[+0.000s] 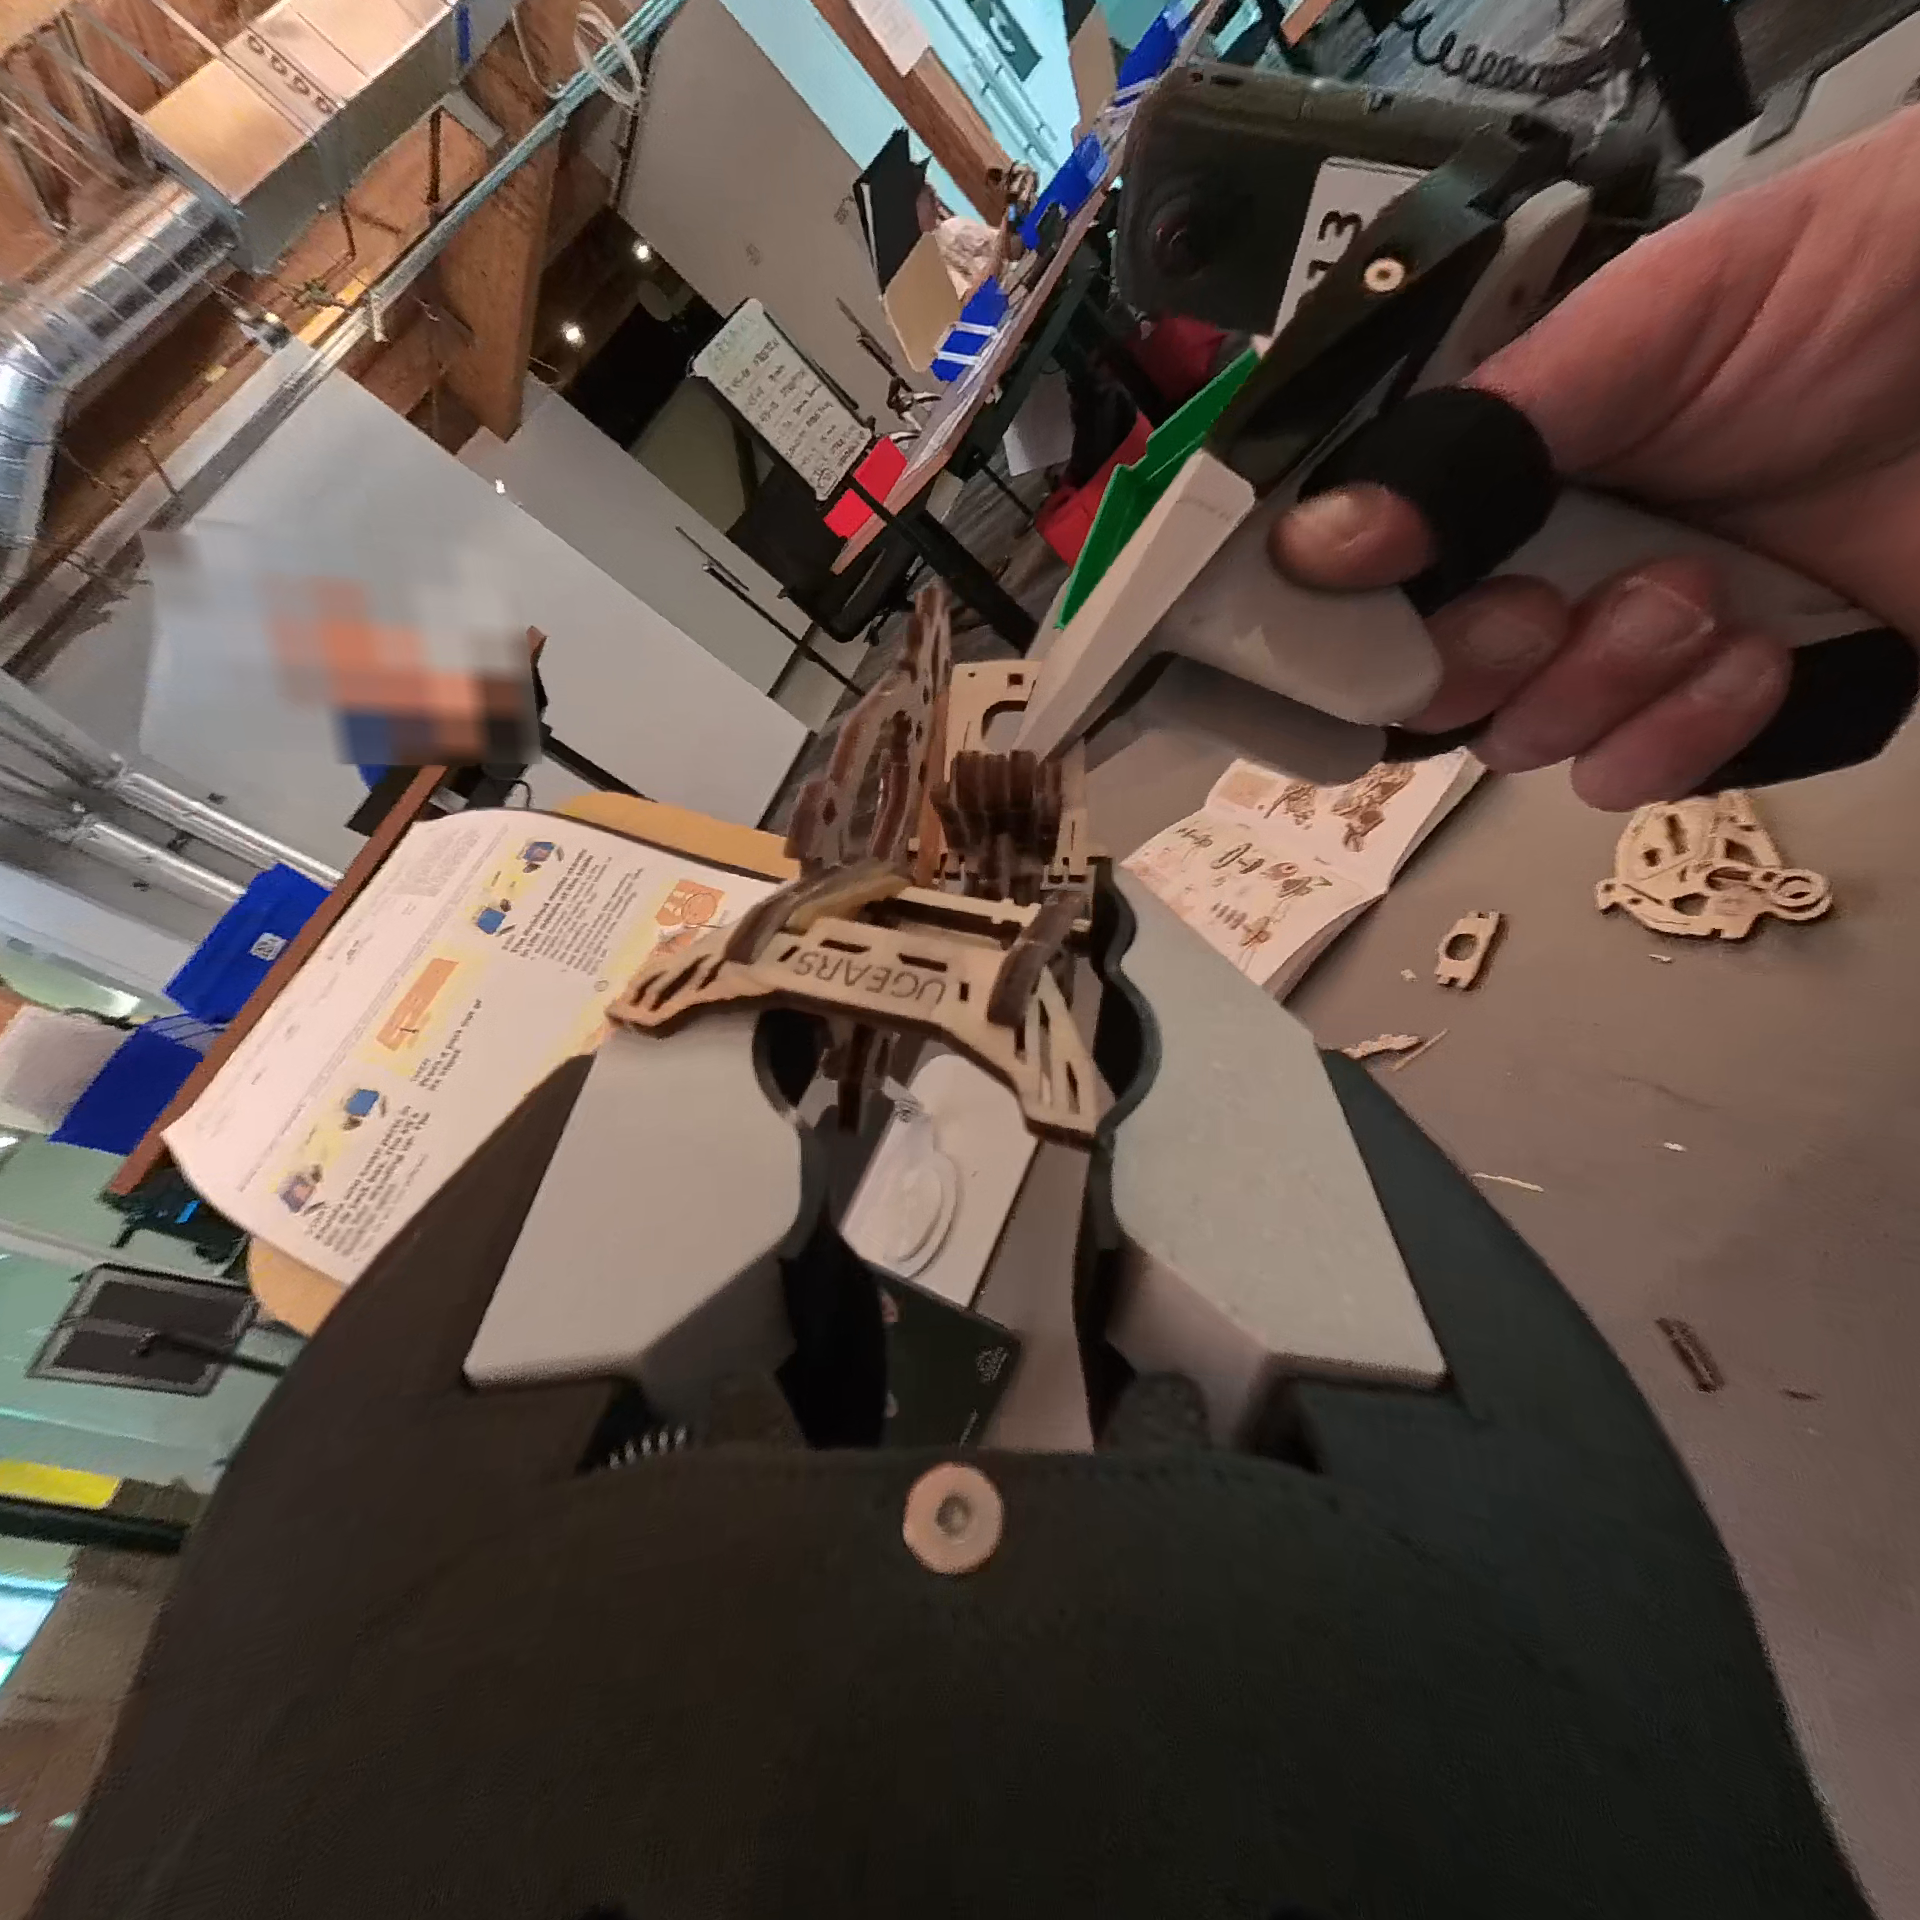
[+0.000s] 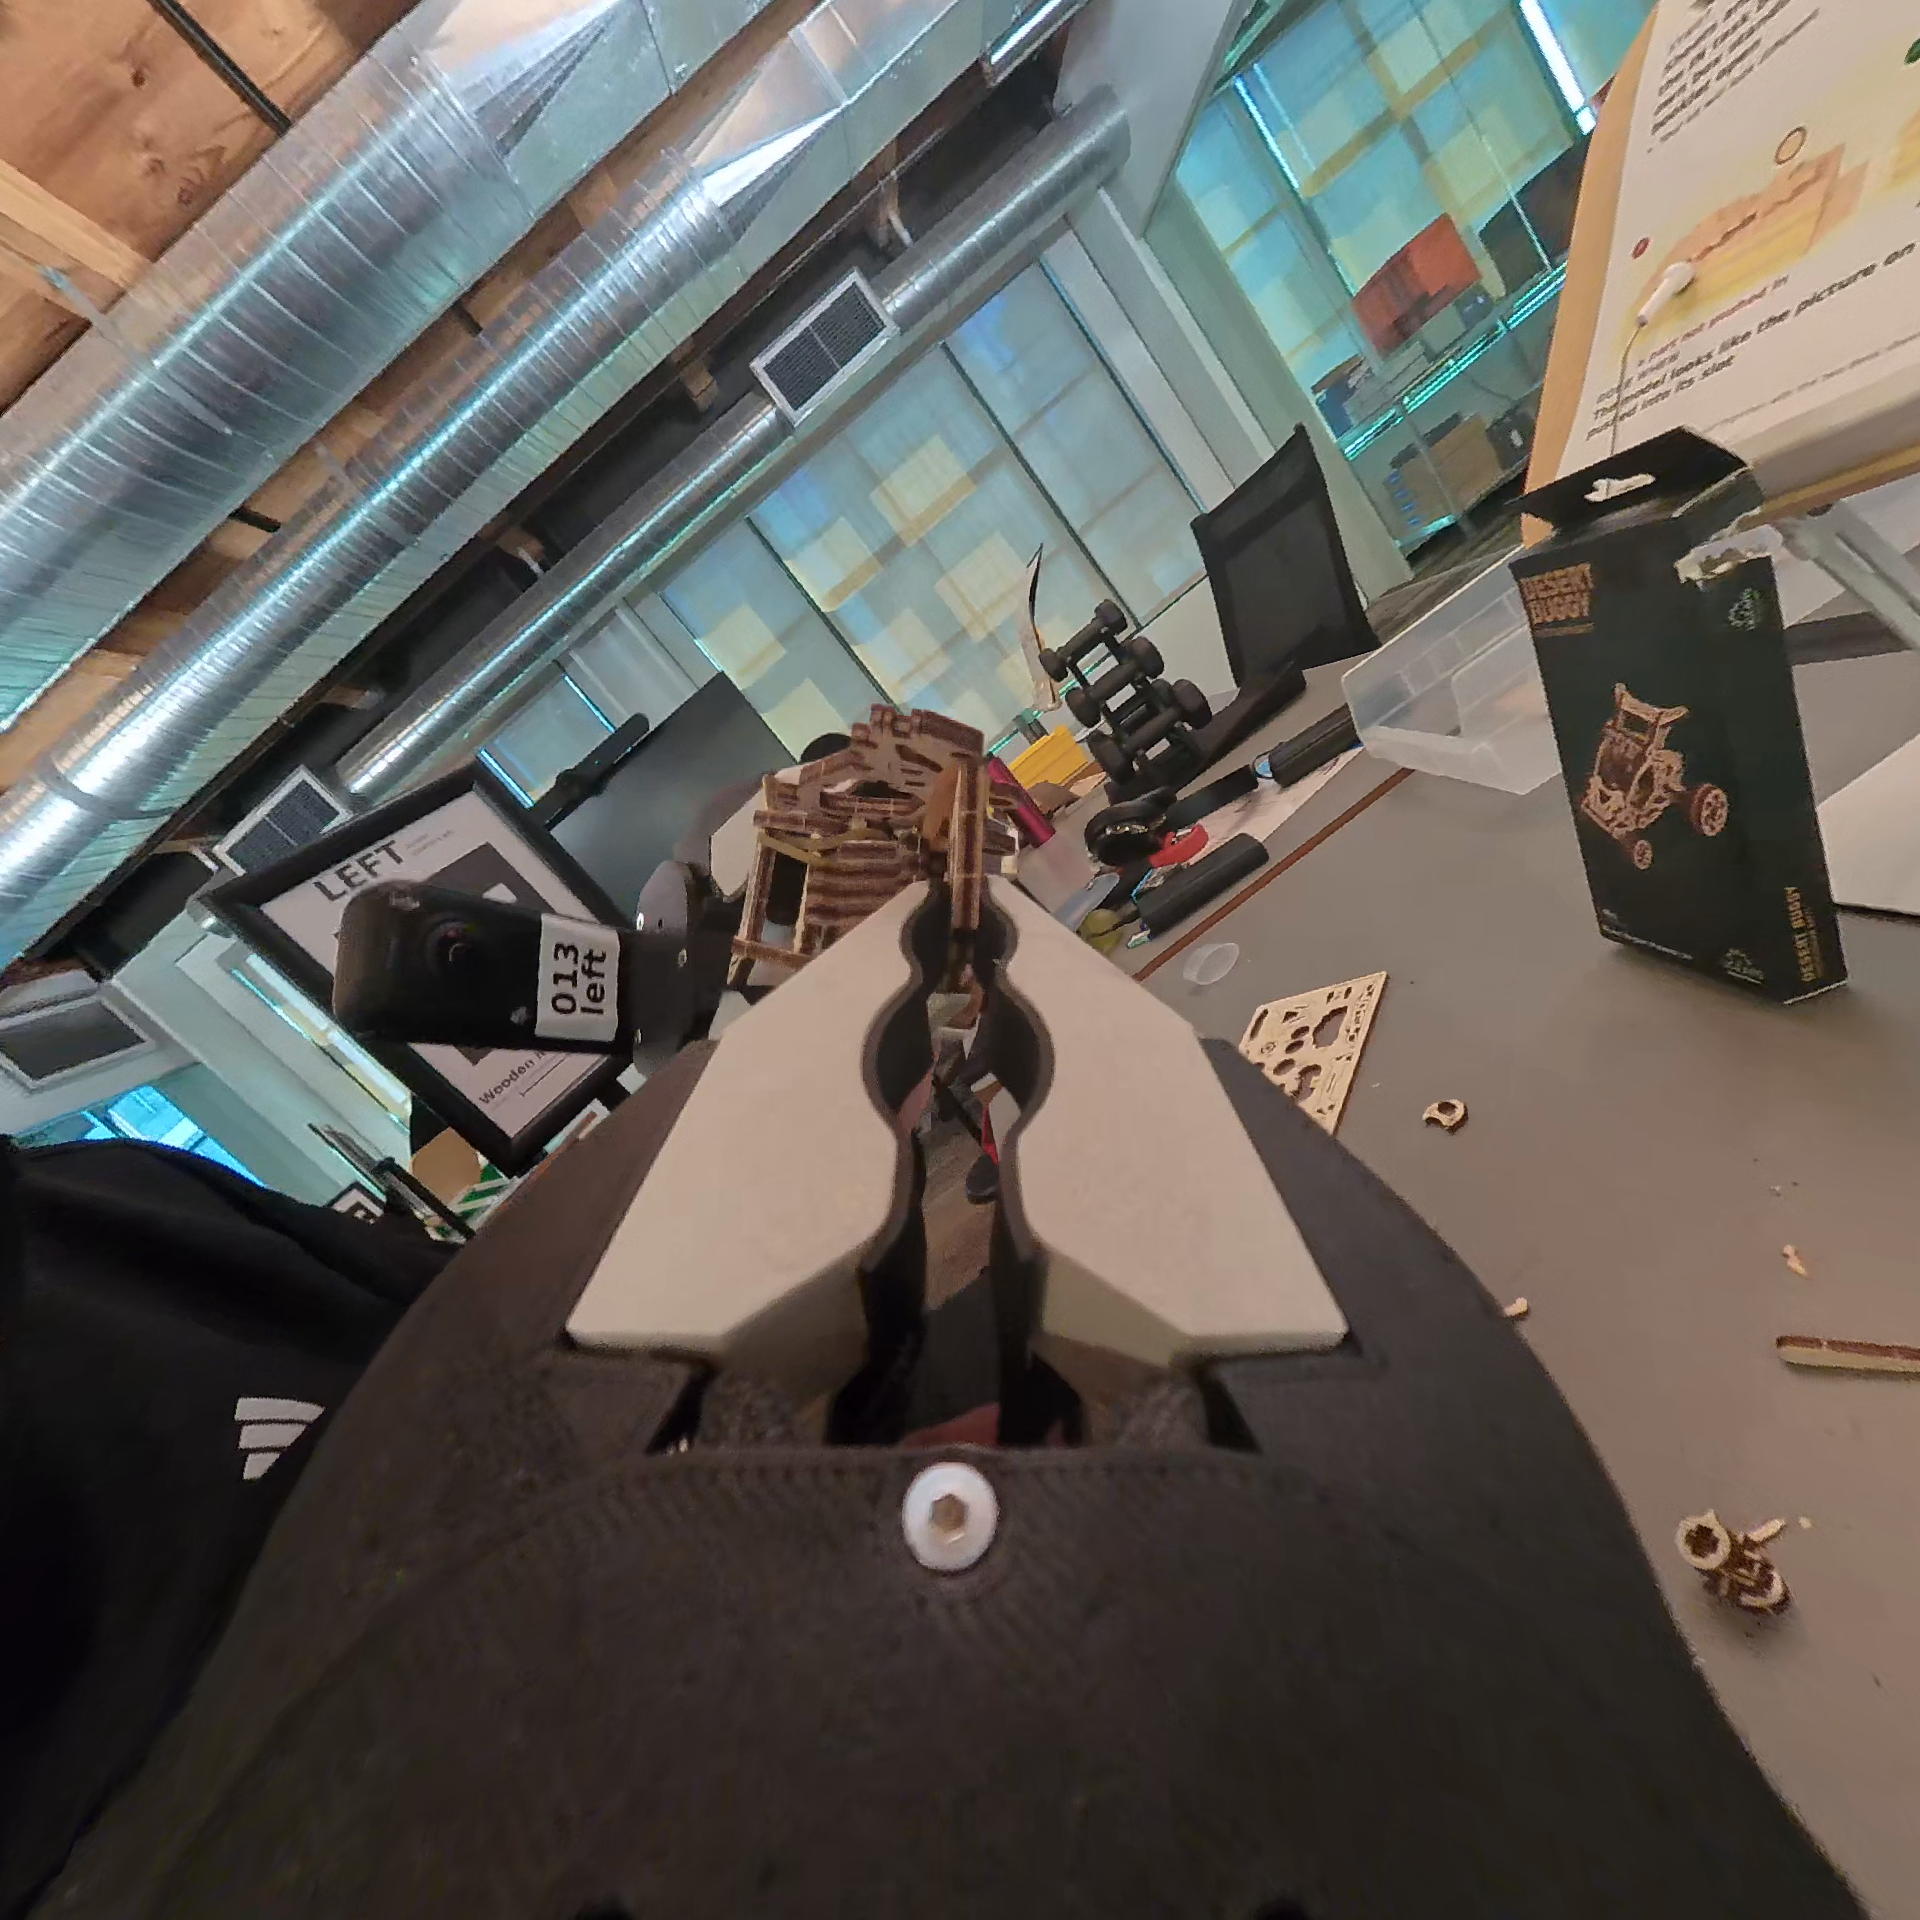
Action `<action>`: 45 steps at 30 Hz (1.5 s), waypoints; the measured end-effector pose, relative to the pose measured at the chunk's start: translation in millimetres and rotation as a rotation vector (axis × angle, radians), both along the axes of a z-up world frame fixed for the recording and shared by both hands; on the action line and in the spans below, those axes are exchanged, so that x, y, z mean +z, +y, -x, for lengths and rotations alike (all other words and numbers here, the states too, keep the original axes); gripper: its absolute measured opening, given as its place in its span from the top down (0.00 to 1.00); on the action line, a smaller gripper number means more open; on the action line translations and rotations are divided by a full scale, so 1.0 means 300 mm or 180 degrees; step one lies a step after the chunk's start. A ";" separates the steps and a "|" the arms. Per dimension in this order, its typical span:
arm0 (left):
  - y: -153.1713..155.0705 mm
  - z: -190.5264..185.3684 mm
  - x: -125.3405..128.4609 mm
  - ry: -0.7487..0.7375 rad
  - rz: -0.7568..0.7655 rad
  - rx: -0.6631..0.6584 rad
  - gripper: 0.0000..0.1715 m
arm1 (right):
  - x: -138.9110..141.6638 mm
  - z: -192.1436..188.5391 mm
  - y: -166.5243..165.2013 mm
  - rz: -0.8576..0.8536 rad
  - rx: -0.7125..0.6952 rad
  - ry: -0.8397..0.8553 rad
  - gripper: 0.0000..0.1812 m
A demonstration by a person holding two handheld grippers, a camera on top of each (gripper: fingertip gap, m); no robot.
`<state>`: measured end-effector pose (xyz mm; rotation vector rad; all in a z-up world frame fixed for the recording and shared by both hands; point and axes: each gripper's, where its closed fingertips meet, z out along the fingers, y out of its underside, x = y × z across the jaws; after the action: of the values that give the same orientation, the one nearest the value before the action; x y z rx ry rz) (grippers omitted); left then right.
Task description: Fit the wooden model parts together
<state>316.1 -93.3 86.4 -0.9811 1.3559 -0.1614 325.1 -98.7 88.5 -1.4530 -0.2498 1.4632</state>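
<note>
The wooden model (image 1: 914, 935) is pinched above the desk (image 1: 1558, 1091) by the left claw (image 1: 935, 1049), steadied so a part (image 2: 961, 873) nipped in the right claw (image 2: 961, 914) can be pressed in.

- The wooden model (image 1: 914, 914) is seen at the centre of the frame as pale, matt laser-cut plywood with dark scorched edges.
- The left tongs (image 1: 935, 1049) are shown with matt grey plastic fingers (image 1: 1236, 1122) on a black, finely ribbed body.
- The desk (image 1: 1621, 1195) at the right is seen as smooth, matt grey.
- The booklet (image 1: 1299, 852) is seen as matt printed paper.
- The box (image 2: 1683, 769) at the upper right is seen as black card with a slight sheen.
</note>
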 end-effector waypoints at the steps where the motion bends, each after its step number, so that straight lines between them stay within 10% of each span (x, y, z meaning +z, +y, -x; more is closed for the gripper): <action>1: 0.001 -0.001 0.000 0.0003 -0.0023 0.0035 0.71 | 0.001 -0.001 0.002 0.0019 -0.0004 0.0023 1.00; 28: 0.020 -0.006 -0.016 -0.0138 0.0167 0.0192 0.72 | 0.010 -0.028 0.032 -0.0008 -0.0047 0.0193 0.90; 38: -0.005 0.010 -0.023 0.0081 0.0377 -0.0123 0.72 | -0.040 -0.019 0.025 -0.1732 -0.0431 -0.2307 0.67; 45: -0.048 0.003 -0.027 0.0208 0.0413 -0.0309 0.72 | -0.003 0.020 -0.019 -0.2452 -0.0248 -0.2498 0.76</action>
<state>315.1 -107.6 78.4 -1.0364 1.4683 -0.2959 319.1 -104.4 87.5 -1.2742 -1.0901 0.5383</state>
